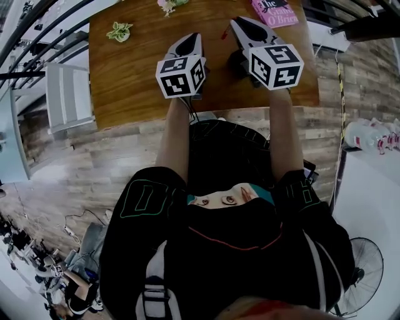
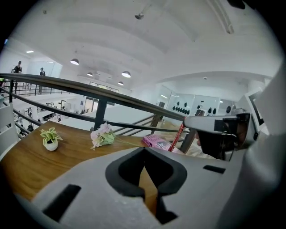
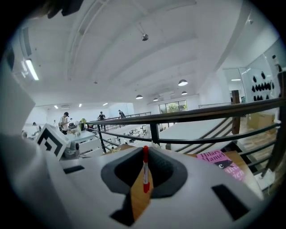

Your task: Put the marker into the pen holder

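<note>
A red marker (image 3: 145, 172) stands upright between the jaws of my right gripper (image 3: 145, 154), which is shut on it. In the head view the marker (image 1: 224, 32) shows as a small red sliver beside the right gripper (image 1: 241, 25), held over the wooden table (image 1: 137, 81). The left gripper view shows the same marker (image 2: 179, 137) sticking up from the right gripper (image 2: 210, 125). My left gripper (image 1: 190, 39) hangs close by on the left, its jaws (image 2: 144, 152) shut on nothing. A dark shape (image 1: 239, 62) lies partly hidden under the right gripper; I cannot tell whether it is the pen holder.
A pink book (image 1: 275, 11) lies at the table's far right. A small potted plant (image 1: 119, 31) and a bunch of pink flowers (image 2: 102, 135) sit toward the far left. A dark railing (image 2: 111, 96) runs behind the table. A white chair (image 1: 65, 97) stands left.
</note>
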